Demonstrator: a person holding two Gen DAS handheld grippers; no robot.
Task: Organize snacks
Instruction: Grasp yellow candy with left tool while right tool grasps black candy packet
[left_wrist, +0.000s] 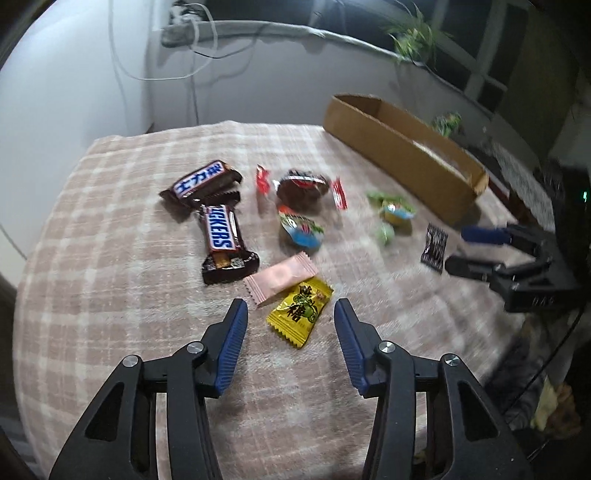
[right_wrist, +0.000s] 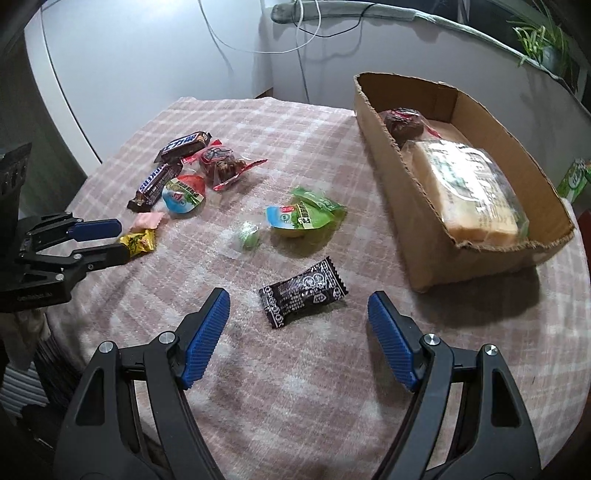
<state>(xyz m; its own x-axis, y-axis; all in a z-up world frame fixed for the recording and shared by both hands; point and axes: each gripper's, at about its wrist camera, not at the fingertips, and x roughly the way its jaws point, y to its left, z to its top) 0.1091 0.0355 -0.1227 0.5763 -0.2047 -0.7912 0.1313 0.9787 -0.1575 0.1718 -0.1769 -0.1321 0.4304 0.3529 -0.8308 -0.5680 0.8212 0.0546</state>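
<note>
Pick-up step, both tools gaping, gripping nothing. Left tool (left_wrist: 291, 317) straddling yellow candy (left_wrist: 300, 312); right tool (right_wrist: 299, 308) bracketing black candy (right_wrist: 303, 297). Nxt: lowering, closing, carrying to box (right_wrist: 424, 236).

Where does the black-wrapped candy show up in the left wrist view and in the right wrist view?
Left wrist: black-wrapped candy at right of middle, just beside the right gripper's fingertips.
Right wrist: black-wrapped candy low in the centre, ahead of the open right gripper.
Shared landmark: the cardboard box, beyond the candy to its right in both.
</note>
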